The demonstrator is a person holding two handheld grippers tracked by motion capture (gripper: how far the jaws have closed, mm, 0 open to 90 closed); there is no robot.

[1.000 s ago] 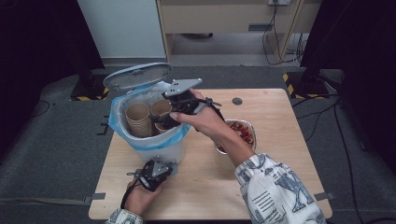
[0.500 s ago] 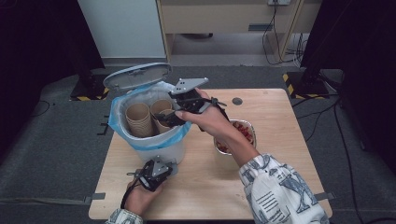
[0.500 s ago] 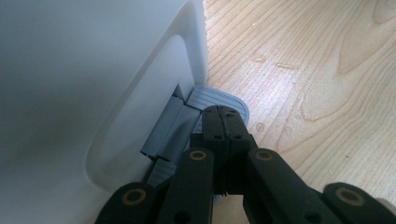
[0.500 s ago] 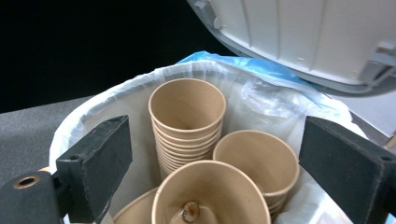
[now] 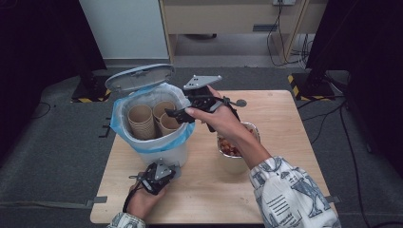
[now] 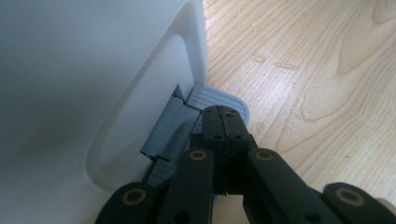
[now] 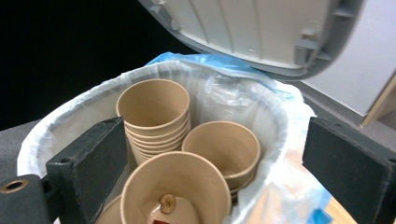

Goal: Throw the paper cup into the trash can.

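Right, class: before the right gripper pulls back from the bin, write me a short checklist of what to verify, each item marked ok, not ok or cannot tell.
1. Left gripper shut, its tip pressing the grey pedal at the bin's foot: ok.
2. Lid raised: ok.
3. Right gripper jaws apart, having just been opening, pads off the nearest paper cup: ok.
4. That cup inside the bin, among the cup stacks: ok.
5. Blue-edged liner folded over the rim: ok.
6. Cup settled fully: cannot tell.
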